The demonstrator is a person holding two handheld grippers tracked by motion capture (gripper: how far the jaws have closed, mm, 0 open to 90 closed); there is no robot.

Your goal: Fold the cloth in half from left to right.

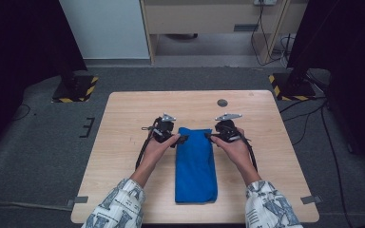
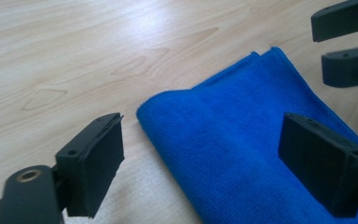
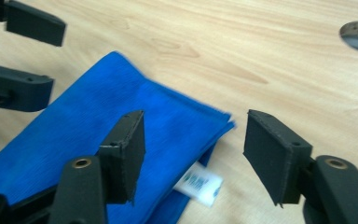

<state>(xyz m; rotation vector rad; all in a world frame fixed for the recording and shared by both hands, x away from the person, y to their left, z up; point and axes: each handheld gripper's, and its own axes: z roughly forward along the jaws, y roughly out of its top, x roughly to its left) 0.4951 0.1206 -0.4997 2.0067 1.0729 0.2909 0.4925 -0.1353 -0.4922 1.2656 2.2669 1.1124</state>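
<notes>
A folded blue cloth [image 1: 196,164] is lying lengthwise on the middle of the wooden table [image 1: 123,142], its far end between the two grippers. A small white label [image 3: 198,183] with blue-green print is sticking out from between the layers at the cloth's far right corner; the print is too blurred to be read.

The left gripper [image 1: 183,138] is being held just beside the cloth's far left corner. In the left gripper view its jaws are standing wide apart, one over bare wood beside the cloth's edge and the other over the blue fabric, with nothing being pinched.

The right gripper [image 1: 210,136] is being held at the cloth's far right corner. In the right gripper view its jaws are standing apart around that corner, one over the fabric, the other over bare wood beyond the cloth; the pads are not pressing on it.

Beyond the cloth, a round dark hole [image 1: 222,102] is set in the tabletop.
</notes>
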